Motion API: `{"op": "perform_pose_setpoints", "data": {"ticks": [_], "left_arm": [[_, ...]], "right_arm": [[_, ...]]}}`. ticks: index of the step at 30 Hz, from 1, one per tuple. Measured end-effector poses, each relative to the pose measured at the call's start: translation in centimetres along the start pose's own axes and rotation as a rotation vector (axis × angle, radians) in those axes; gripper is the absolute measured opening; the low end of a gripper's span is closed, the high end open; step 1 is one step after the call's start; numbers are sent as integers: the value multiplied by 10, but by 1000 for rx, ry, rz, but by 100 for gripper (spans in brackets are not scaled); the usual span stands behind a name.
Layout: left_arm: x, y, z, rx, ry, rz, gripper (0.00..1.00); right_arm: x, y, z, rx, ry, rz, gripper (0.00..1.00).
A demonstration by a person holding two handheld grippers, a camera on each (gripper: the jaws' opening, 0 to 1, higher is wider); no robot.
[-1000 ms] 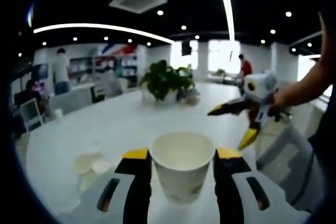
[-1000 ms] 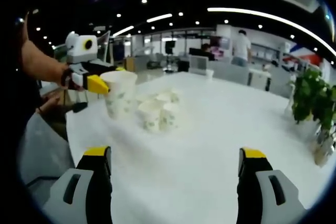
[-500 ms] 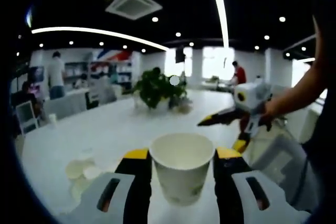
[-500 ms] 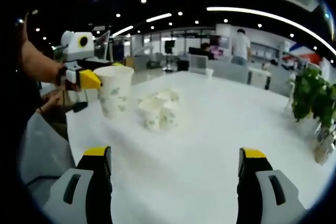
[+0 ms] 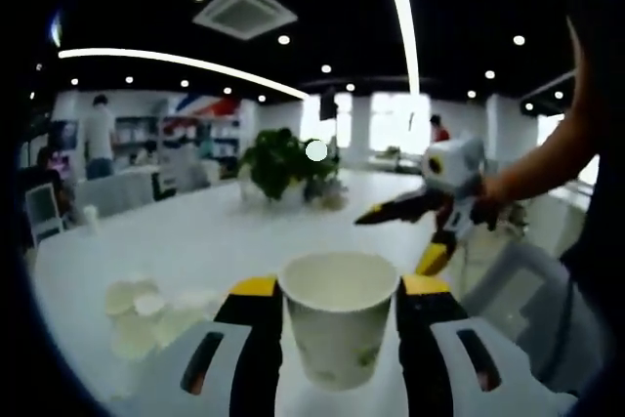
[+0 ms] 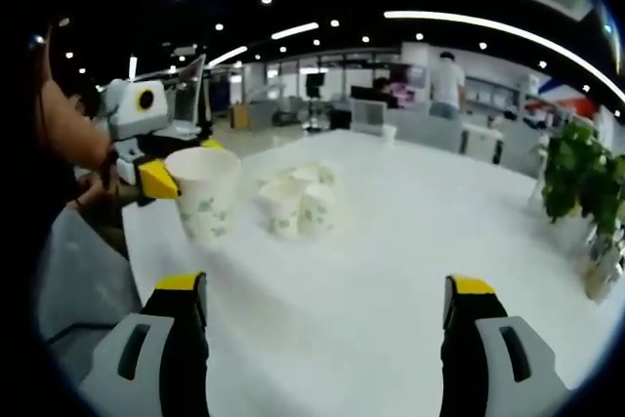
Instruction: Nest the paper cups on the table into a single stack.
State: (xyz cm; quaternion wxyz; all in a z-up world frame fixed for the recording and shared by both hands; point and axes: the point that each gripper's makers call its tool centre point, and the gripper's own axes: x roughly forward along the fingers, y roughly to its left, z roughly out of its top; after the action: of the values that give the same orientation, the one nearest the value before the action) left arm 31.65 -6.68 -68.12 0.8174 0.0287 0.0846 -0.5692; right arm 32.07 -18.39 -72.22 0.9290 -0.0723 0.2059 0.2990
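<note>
Left tongs [image 5: 337, 302] pinching a white paper cup [image 5: 337, 324] at bottom centre of the left gripper view, yellow-tipped jaws pressed against both sides, mouth up and open. Same cup [image 6: 203, 192] seen from outside at left of the right gripper view, upright, faint green print on its wall, no readable writing, clamped by those left tongs [image 6: 171, 168] just above the near table edge. Right tongs [image 6: 327, 305] spread wide at the bottom of the right gripper view, nothing between the jaws; seen again at right of centre in the left gripper view [image 5: 405, 231], jaws parted, carried by a person's hand [image 5: 493, 197].

Other paper cups [image 6: 296, 204] clustered just right of the held cup in the right gripper view, upright and close together, green print again, too small to read. Same cluster [image 5: 146, 312] at lower left of the left gripper view, open mouths showing, count unclear.

White table [image 6: 410, 231], long and glossy, rounded near end. Potted green plant [image 5: 278, 158] on it at centre of the left gripper view, at far right edge in the right gripper view [image 6: 581, 183]. Open office beyond: dark ceiling with spotlights and long light strips, a square ceiling vent [image 5: 244, 17] at upper left, desks, bright windows [image 5: 391, 124], standing people in the distance.
</note>
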Motion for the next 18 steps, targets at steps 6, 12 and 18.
{"op": "perform_pose_setpoints", "data": {"ticks": [6,12,18], "left_arm": [[2,-5,-13,-8,-14,3,43],[5,-11,-30,-30,-7,-8,43],[4,-16,-43,-40,0,-18,42]], "right_arm": [[-4,4,-5,-6,14,5,100],[-7,5,-11,-4,29,3,100],[-8,7,-14,-4,35,5,100]]}}
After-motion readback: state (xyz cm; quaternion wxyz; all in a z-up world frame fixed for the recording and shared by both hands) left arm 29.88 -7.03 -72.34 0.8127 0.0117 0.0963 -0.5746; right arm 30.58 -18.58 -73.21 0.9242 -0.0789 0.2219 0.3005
